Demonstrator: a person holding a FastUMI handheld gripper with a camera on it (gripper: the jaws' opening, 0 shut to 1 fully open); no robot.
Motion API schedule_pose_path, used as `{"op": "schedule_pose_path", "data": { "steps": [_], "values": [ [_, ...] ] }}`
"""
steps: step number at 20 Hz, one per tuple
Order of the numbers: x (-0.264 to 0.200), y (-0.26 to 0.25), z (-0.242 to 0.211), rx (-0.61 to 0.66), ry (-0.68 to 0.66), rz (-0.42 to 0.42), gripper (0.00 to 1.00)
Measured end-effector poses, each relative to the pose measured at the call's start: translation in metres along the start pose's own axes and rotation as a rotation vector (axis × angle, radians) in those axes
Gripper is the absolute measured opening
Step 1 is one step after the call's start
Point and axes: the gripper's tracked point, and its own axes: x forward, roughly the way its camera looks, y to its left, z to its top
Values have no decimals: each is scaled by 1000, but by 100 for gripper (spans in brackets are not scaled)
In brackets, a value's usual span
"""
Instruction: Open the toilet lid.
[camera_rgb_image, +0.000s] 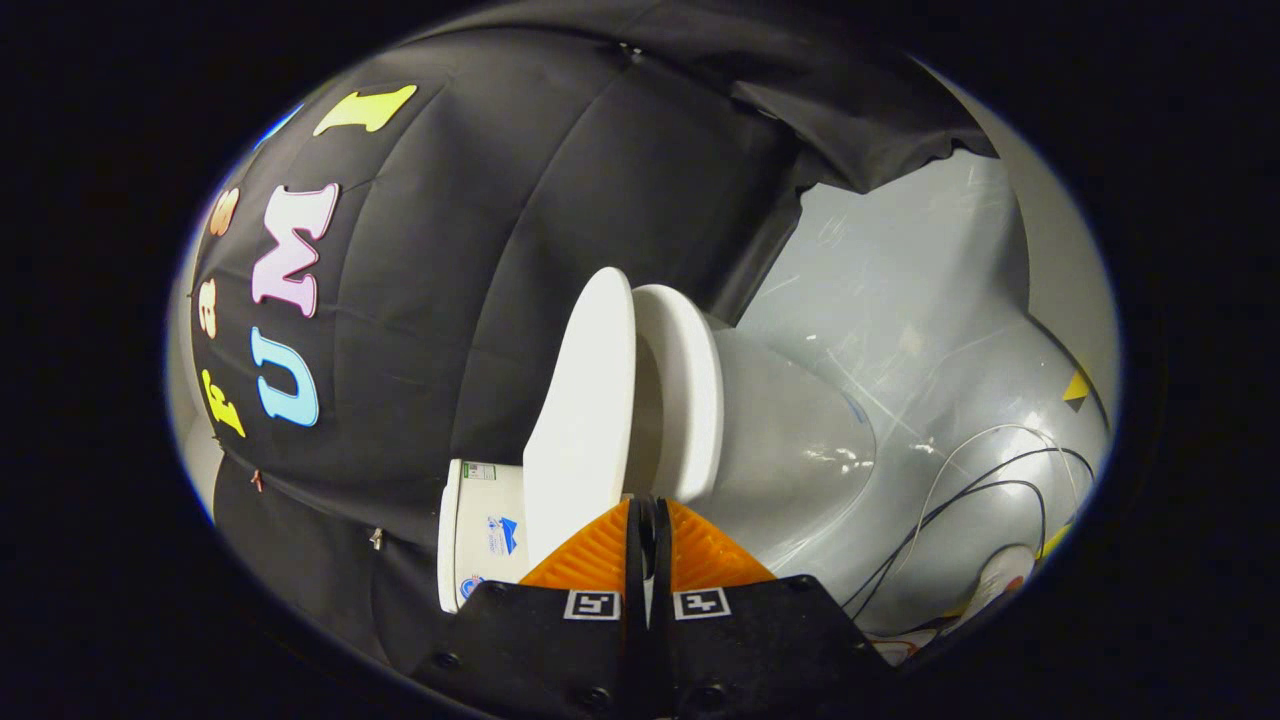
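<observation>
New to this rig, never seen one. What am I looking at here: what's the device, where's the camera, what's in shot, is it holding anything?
There is no robot arm: a person carries a handheld two-finger gripper, and the task is to open the toilet lid. The camera is a fisheye mounted on the gripper, looking forward along its fingers, so the picture appears rolled sideways. The fingers are closed together with only a thin slit between them, and nothing is visibly clamped. Just ahead of them is a white toilet: the lid is swung partly away from the seat ring, with a gap between. The bowl lies beyond, the tank beside the lid. Cables trail across the shiny floor.
</observation>
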Motion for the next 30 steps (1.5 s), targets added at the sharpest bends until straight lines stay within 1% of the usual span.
{"op": "schedule_pose_path", "data": {
  "steps": [2,5,10,13,17,20,26,29,30],
  "values": [
    [-6,17,0,-44,-9,-1,5],
    [-16,41,1,-141,-20,-29,5],
    [-33,93,1,-289,-85,-55,5],
    [-39,126,-1,-357,-113,-50,5],
    [-43,171,-11,-403,-121,-44,5],
    [-46,201,-21,-495,-147,-83,5],
    [-52,262,-49,-680,-193,-122,5],
    [-51,280,-60,-691,-209,-174,5],
    [-51,289,-65,-699,-219,-172,5]
  ]
}}
